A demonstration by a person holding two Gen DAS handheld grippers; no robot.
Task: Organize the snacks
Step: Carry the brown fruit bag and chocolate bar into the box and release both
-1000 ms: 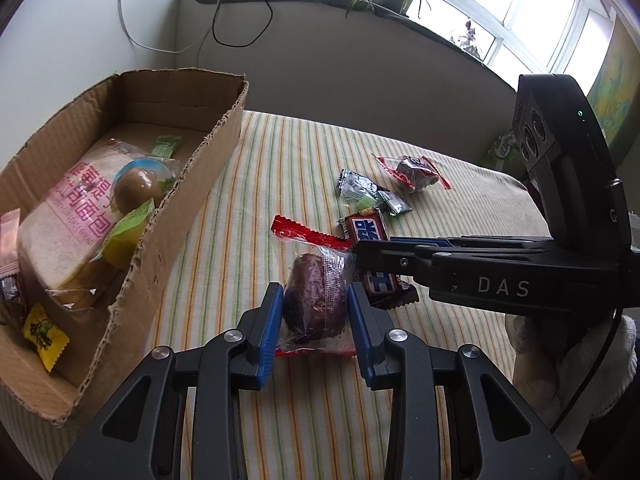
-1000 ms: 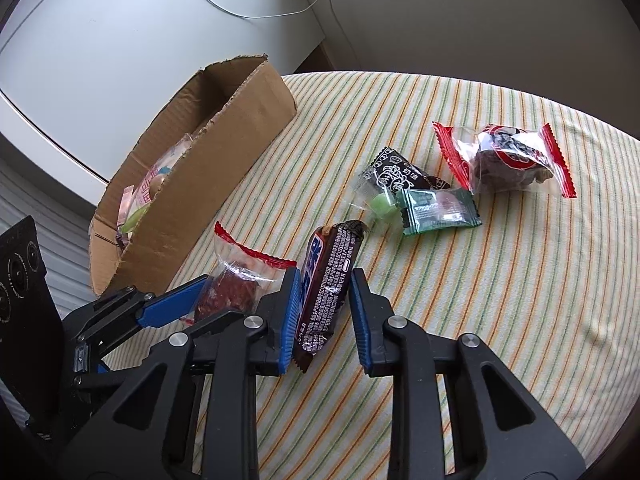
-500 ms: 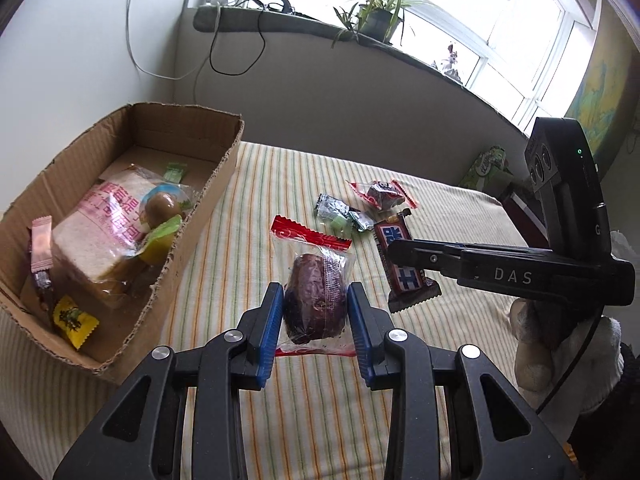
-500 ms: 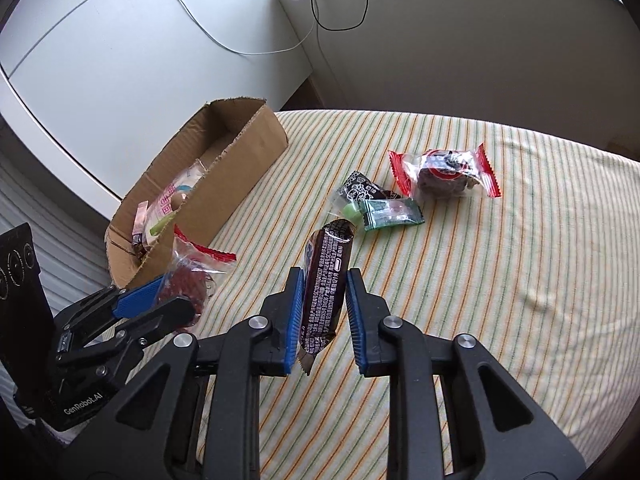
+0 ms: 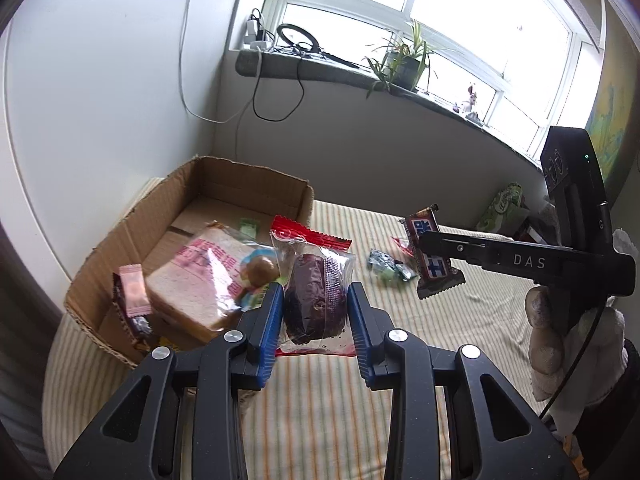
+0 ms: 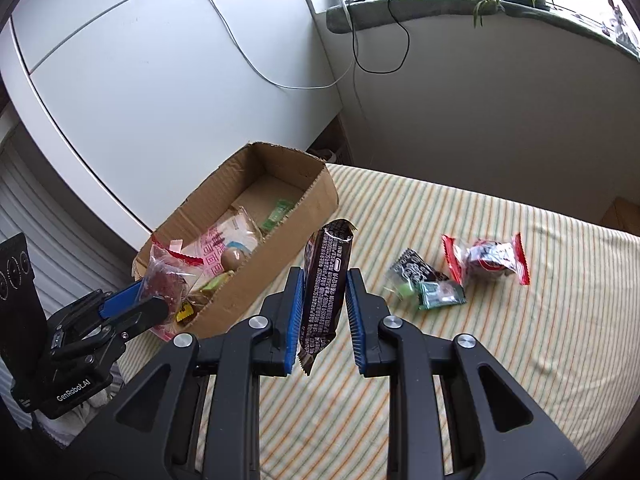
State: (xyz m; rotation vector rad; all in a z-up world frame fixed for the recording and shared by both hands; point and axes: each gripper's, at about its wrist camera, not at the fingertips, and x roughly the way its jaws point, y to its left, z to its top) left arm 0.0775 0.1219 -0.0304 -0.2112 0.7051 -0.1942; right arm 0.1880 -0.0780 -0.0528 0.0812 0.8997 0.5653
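left gripper (image 5: pixel 314 322): squeezing the cake packet (image 5: pixel 314 300), soft, so hold gently
right gripper (image 6: pixel 323 312): pinching the chocolate bar (image 6: pixel 325 284), light, stiff, slippery wrapper

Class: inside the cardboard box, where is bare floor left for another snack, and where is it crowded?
Bare floor lies at the brown cardboard box's far end, beyond the small green packet. The near end is crowded around the wrapped bread slice.

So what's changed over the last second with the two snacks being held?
Both are lifted higher off the striped cloth. The left gripper has carried its red-edged cake packet over toward the cardboard box; the right gripper raised the chocolate bar. Both grips stayed shut. The three loose snacks stayed put.
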